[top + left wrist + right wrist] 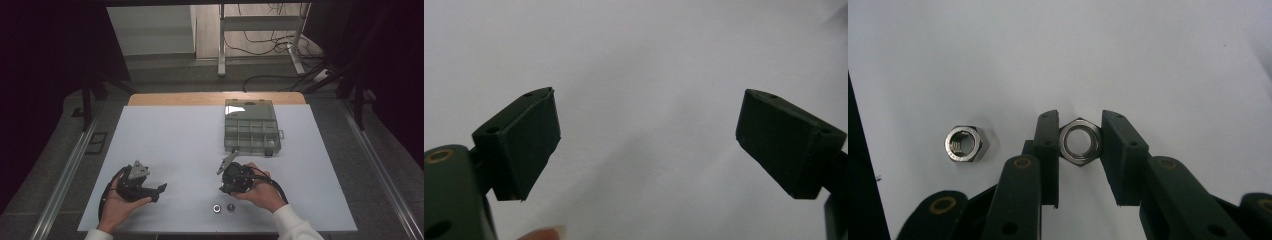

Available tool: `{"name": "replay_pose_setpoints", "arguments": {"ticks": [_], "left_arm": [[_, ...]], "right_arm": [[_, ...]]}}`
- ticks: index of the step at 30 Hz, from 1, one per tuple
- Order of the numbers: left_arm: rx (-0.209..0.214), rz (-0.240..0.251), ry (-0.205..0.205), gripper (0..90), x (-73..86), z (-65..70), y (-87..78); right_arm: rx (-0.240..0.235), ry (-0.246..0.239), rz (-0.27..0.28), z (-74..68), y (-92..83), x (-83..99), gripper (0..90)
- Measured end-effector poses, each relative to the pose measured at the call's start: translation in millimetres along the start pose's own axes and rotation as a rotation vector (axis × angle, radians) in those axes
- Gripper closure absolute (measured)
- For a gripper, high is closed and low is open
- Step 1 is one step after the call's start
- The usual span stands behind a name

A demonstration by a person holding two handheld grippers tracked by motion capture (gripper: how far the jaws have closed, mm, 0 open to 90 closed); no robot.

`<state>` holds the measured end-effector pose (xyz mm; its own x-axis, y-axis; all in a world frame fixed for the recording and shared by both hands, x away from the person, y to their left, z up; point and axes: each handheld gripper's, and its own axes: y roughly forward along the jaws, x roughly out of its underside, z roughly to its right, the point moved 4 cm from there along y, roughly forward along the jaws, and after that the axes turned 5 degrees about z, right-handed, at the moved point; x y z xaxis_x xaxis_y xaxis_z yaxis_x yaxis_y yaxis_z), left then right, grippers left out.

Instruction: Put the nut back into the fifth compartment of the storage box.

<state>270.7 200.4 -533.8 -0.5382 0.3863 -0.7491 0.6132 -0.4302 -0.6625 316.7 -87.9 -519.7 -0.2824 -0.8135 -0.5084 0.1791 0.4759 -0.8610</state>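
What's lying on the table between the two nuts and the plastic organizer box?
Apart from the right gripper shut on one nut, beside the other nut, it's bare white table up to the organizer box, as the high view shows.

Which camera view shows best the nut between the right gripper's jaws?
The right gripper view: the held nut sits large and sharp, clamped between the right gripper jaws. The high view shows only two tiny nuts near the right hand; the right one is probably it. The left gripper view shows white table.

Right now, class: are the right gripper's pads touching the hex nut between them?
Touching. In the right gripper view, the right gripper has both pads pressed against opposite flats of the hex nut, with no gap showing on either side.
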Motion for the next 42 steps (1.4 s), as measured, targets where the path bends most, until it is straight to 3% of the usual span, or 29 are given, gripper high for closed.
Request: {"name": "replay_pose_setpoints", "arguments": {"ticks": [14,22,42], "left_arm": [[0.001,-0.004,0.004,10.5,-1.9,-1.3,0.8],[0.007,-0.004,0.007,10.5,-1.4,-1.8,0.7],[0.011,0.001,0.007,10.5,-3.1,-1.9,2.6]], "right_arm": [[0.003,0.047,0.021,20.0,-12.9,-12.1,70.6],[0.037,0.074,0.019,34.1,-22.0,-20.5,70.6],[0.081,0.188,0.029,71.8,-20.1,-27.9,70.6]]}}
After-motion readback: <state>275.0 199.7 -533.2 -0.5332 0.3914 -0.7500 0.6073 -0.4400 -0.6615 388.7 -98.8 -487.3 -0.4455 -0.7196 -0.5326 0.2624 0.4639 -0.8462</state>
